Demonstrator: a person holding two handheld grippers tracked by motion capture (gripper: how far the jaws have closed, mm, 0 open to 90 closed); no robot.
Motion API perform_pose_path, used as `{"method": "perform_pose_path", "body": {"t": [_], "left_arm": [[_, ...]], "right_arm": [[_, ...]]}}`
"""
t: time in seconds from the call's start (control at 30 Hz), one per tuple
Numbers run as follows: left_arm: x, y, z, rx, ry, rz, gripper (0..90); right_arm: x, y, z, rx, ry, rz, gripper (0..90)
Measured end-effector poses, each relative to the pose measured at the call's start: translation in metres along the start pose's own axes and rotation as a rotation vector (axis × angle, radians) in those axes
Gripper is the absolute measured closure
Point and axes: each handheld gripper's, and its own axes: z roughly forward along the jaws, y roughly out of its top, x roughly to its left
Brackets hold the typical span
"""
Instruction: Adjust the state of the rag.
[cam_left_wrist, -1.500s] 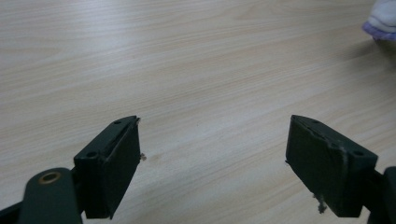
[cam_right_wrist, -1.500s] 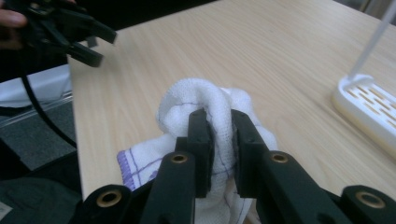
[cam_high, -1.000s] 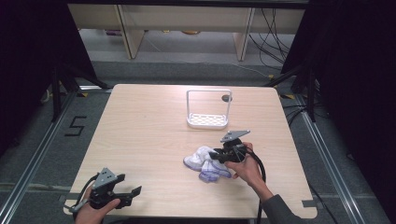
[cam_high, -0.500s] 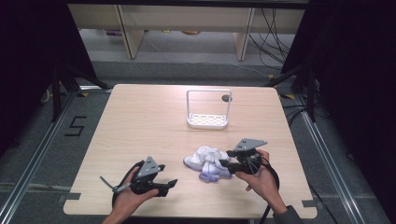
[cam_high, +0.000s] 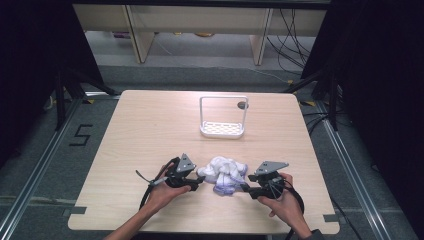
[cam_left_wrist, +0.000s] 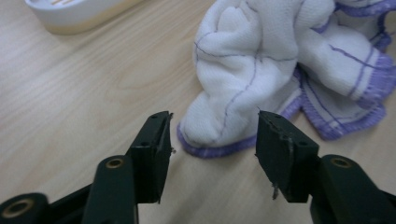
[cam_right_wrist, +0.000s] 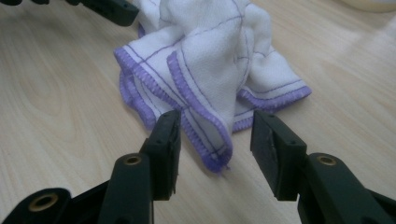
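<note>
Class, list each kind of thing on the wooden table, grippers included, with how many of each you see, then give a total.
Cloth, white with purple edging: 1
White rack with a slotted base: 1
Grippers, left gripper and right gripper: 2
Total: 4

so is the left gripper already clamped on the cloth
No: in the left gripper view the left gripper has both jaws standing apart, with a fold of the cloth just beyond their tips and gaps on either side.
</note>
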Motion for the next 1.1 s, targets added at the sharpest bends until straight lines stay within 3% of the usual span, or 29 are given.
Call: {"method": "perform_pose_path", "body": {"t": [0.13, 0.17, 0.27, 0.37, 0.4, 0.47, 0.57, 0.6, 0.63, 0.73, 0.8, 0.9, 0.93, 1.0, 1.1], "left_arm": [[0.003, 0.002, 0.009, -0.001, -0.025, 0.027, 62.7], [0.005, 0.002, 0.01, -0.001, -0.048, 0.034, 67.9], [0.008, 0.004, 0.006, -0.016, -0.069, 0.041, 80.2], [0.011, 0.005, -0.002, -0.026, -0.08, 0.037, 83.1], [0.012, 0.007, -0.008, -0.044, -0.082, 0.033, 83.4], [0.015, 0.011, -0.028, -0.068, -0.088, 0.041, 83.5], [0.018, 0.017, -0.057, -0.098, -0.098, 0.008, 83.5], [0.018, 0.017, -0.057, -0.098, -0.098, 0.008, 83.5], [0.019, 0.021, -0.078, -0.095, -0.093, 0.012, 83.5], [0.023, 0.026, -0.104, -0.133, -0.11, -0.005, 83.4], [0.025, 0.03, -0.112, -0.154, -0.12, -0.019, 83.3], [0.028, 0.033, -0.108, -0.129, -0.125, -0.017, 83.2], [0.032, 0.032, -0.103, -0.12, -0.127, -0.023, 83.1], [0.041, 0.028, -0.088, -0.112, -0.098, -0.057, 82.8], [0.06, 0.022, -0.063, -0.086, -0.07, -0.112, 82.8]], "right_arm": [[-0.002, -0.004, 0.012, 0.001, 0.011, -0.04, 57.9], [-0.004, -0.005, 0.012, 0.026, 0.019, -0.04, 62.8], [-0.009, -0.008, 0.017, 0.031, 0.027, -0.053, 84.6], [-0.011, -0.002, 0.006, -0.014, 0.038, -0.07, 89.2], [-0.011, 0.001, 0.0, -0.052, 0.029, -0.079, 89.3], [-0.013, 0.008, -0.013, -0.069, 0.029, -0.092, 89.4], [-0.016, 0.02, -0.04, -0.135, 0.03, -0.089, 89.4], [-0.016, 0.02, -0.04, -0.135, 0.03, -0.089, 89.4], [-0.021, 0.027, -0.058, -0.163, 0.031, -0.079, 89.4], [-0.03, 0.037, -0.079, -0.167, 0.001, -0.096, 89.4], [-0.037, 0.043, -0.083, -0.146, -0.001, -0.112, 89.4], [-0.049, 0.052, -0.074, -0.118, 0.011, -0.111, 89.3], [-0.051, 0.054, -0.067, -0.094, 0.007, -0.086, 89.3], [-0.062, 0.058, -0.045, -0.063, -0.031, -0.093, 89.3], [-0.077, 0.062, -0.015, -0.034, -0.042, -0.07, 89.2]]}}
